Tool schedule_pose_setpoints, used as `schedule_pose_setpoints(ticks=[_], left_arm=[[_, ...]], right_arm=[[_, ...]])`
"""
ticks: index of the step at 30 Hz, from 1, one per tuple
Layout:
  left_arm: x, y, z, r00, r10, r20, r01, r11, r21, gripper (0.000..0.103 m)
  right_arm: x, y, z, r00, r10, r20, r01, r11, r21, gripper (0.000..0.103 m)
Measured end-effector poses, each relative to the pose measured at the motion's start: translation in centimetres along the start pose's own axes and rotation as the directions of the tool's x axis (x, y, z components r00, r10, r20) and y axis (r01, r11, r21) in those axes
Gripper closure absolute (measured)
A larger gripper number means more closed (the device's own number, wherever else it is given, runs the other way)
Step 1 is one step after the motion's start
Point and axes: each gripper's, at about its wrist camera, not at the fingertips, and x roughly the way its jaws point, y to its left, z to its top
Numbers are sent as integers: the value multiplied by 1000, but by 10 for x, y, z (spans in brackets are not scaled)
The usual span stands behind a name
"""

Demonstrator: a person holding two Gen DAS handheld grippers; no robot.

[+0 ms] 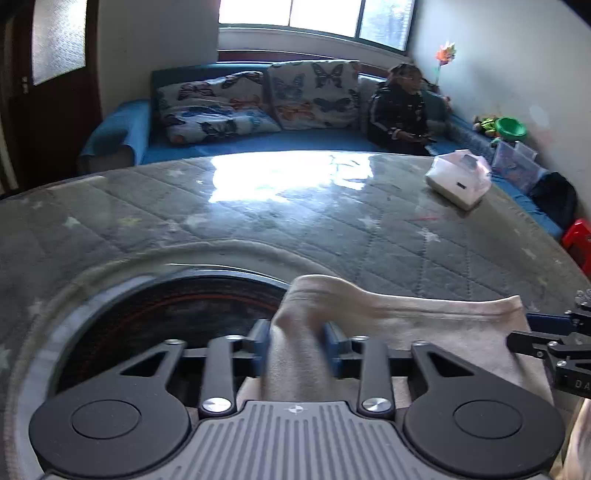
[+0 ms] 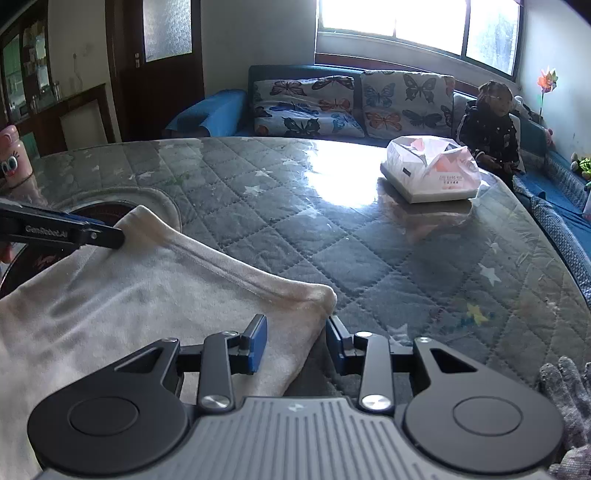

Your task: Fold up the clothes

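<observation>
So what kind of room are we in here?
Most likely a home living room: a blue sofa with butterfly cushions under a window, and a quilt-covered table where a garment is being folded.

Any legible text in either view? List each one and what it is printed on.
"GenRobot.AI": on the finger of the left gripper, seen in the right wrist view.
"DA", cut off at the frame edge: on the right gripper.
Print on the white box in a plastic bag: too small to read.

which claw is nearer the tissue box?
Right. The right claw, open at the cloth's right corner, is on the side where the tissue box sits. The left claw, shut on the cloth's left corner, is farther across.
</observation>
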Motion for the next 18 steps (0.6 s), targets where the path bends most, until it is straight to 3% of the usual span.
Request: schedule_pose_setpoints(ticks=[3, 7, 9, 14, 18], left_arm=[[-8, -8, -4, 999, -20, 29, 18, 999, 44, 92], [-23, -19, -9, 996, -61, 63, 55, 995, 89, 93], [-30, -26, -16, 992, -117, 48, 110, 986, 126, 92], [-47, -45, -33, 968, -252, 4, 246, 946, 213, 82], [-52, -42, -36, 965, -259, 35, 243, 940, 238, 75]], right_arm=[[1, 0, 1, 1000, 5, 4, -5, 1000, -2, 67], [2, -1, 1, 1000, 9, 7, -9, 1000, -7, 67], [2, -1, 1, 1000, 11, 8, -11, 1000, -5, 67], [2, -1, 0, 1000, 10, 8, -10, 1000, -2, 66], [2, 0, 1, 1000, 8, 7, -8, 1000, -3, 66]])
